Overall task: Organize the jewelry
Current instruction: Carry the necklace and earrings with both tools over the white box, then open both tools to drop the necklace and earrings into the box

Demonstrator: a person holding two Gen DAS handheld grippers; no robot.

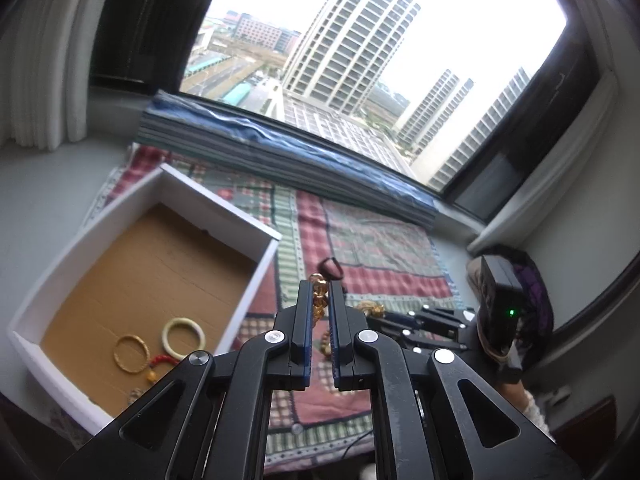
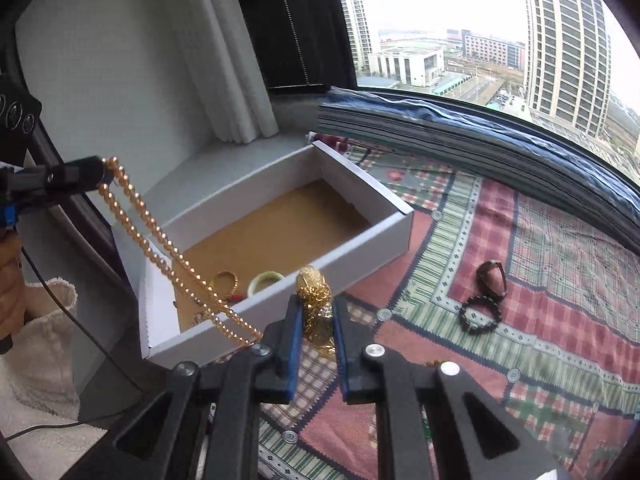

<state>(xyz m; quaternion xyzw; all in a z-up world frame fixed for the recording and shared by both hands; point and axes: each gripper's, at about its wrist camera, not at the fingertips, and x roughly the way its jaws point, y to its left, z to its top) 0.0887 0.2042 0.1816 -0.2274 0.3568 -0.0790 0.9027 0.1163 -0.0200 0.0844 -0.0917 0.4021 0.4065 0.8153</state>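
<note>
My left gripper (image 1: 320, 286) is shut on a strand of gold beads (image 1: 320, 300). In the right wrist view it shows at the left edge (image 2: 100, 172), with the gold bead strand (image 2: 160, 240) hanging slantwise down to beneath my right gripper. My right gripper (image 2: 317, 300) is shut on a bundle of gold chain (image 2: 314, 296); whether the strand joins the bundle I cannot tell. Both grippers hang above the cloth, beside a white box (image 2: 360, 240) with a brown floor. A gold bangle (image 1: 132, 354), a cream bangle (image 1: 184, 332) and a red beaded piece (image 1: 160, 360) lie in the box (image 1: 256, 280).
A dark beaded bracelet (image 2: 480, 314) and a brown ring-shaped piece (image 2: 494, 276) lie on the plaid cloth (image 2: 560, 280) to the right. A stack of folded blue-wrapped mats (image 1: 300, 148) runs along the window. A person's hand (image 2: 10, 280) and a cable are at the left.
</note>
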